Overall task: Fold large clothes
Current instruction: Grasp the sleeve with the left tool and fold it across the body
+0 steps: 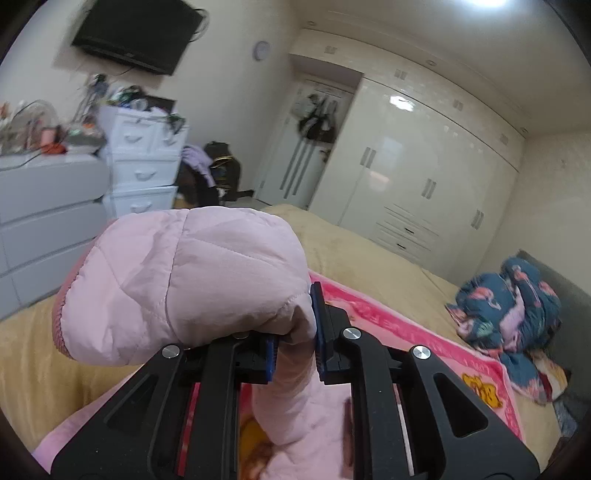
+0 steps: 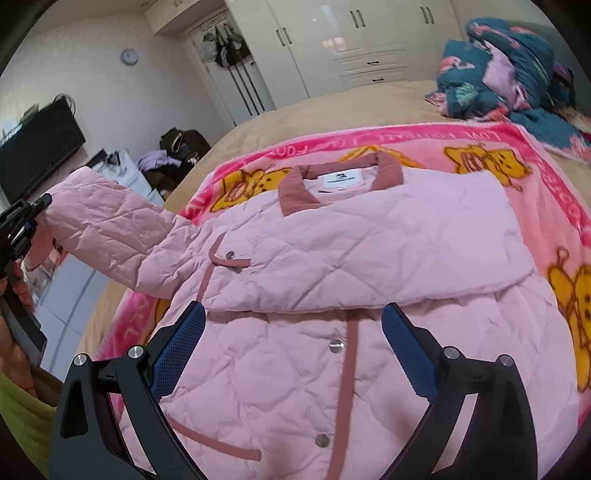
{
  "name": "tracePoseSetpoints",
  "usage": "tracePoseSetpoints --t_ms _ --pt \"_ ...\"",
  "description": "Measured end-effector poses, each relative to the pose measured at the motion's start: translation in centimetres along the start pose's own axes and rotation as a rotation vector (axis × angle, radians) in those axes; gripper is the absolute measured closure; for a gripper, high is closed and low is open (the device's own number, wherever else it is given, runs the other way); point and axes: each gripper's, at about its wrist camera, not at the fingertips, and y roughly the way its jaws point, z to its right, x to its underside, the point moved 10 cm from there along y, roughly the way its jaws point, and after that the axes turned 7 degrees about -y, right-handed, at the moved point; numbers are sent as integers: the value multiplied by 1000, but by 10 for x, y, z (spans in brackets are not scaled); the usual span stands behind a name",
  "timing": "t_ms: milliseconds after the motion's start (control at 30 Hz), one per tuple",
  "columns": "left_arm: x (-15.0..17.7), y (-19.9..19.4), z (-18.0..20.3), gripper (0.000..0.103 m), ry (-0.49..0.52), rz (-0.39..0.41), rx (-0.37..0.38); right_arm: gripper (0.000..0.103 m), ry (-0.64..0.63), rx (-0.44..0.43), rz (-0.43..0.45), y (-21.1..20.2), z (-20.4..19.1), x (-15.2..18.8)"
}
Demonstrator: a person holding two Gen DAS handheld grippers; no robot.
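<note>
Pinching the end of a sleeve between its blue pads, the left gripper [image 1: 293, 354] holds the pale pink quilted jacket [image 2: 332, 266] up off the bed; the puffed cuff bulges over and ahead of its jaws and hides the left pad almost wholly. The right gripper [image 2: 291, 350] hovers with its jaws spread wide and nothing between them, the jacket's buttoned front lying flat beneath and ahead of them. The jacket's far sleeve is folded across the chest just past the right jaws, its dusty-rose collar [image 2: 332, 181] farther on. The hem is cut off by the frame's lower edge. At the left rim of the right view a hand [image 2: 14, 288] grips the other tool, blurred and partly out of frame. Under the jacket lies a bright pink fleece blanket with yellow bears [image 2: 480, 162], its lettering too smeared to read, on a tan bedspread [image 1: 351, 240]. Beyond the jaws sit a crumpled dark teal flowered bundle [image 1: 509, 302], glossy white wardrobes [image 1: 424, 166], white drawers [image 1: 144, 162] and a wall-mounted black television [image 1: 136, 33]
</note>
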Motion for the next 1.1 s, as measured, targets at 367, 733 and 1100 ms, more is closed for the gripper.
tracePoseSetpoints --t_ms 367,733,1100 --pt "47 5 100 94 193 -67 121 7 139 33 44 -33 64 8" --pt "152 26 198 94 424 -235 241 7 275 91 89 -62 136 19" --pt "330 52 229 91 701 -541 324 7 404 146 98 -76 194 38"
